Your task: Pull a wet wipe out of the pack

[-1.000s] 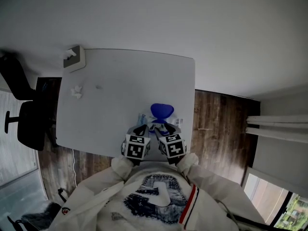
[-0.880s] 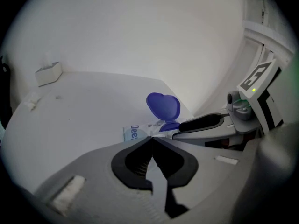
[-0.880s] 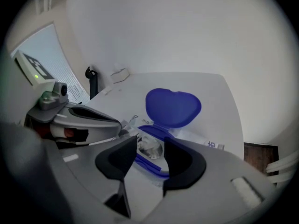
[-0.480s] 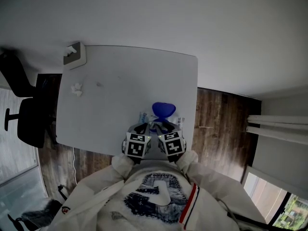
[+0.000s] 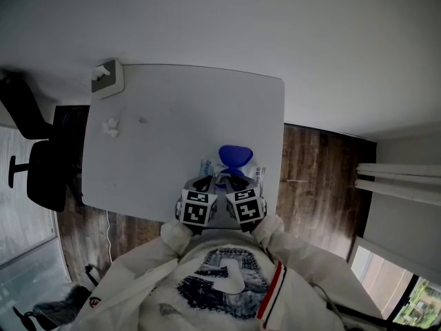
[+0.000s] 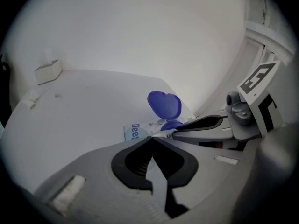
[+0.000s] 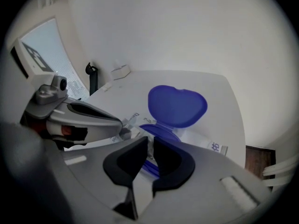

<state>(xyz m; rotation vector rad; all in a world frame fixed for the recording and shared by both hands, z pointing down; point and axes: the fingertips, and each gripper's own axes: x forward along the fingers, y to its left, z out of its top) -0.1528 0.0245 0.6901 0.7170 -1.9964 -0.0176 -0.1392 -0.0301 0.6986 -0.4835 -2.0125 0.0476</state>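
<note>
Right tool [image 7: 150, 139]: I read the jaws as clenched on a thin whitish fold, the wet wipe [image 7: 149, 149], which stands between the dark pads just above the pack's opening. These jaws have just been closing, and only a narrow slit remains between them.

Left tool [image 6: 152, 137]: clenched, with the pads meeting along their full length. Its tips sit at the crinkled wrapper on the near end of the pack [image 6: 134, 132]. I cannot tell whether any film is caught between them. The two tools converge on the pack side by side, both angled downward.

Pack: it lies flat on the surface [image 5: 172, 116], close to the near edge and towards the right side. Its blue lid [image 7: 177, 105] is flipped open and stands upright behind the opening, on the side away from the tools.

Surroundings: a small box [image 5: 107, 81] occupies the far left corner of the surface, and a crumpled white scrap [image 5: 109, 127] lies near the left edge, well apart from the pack. A dark chair [image 5: 41, 174] stands to the left, on a wood floor [image 5: 310, 178].
</note>
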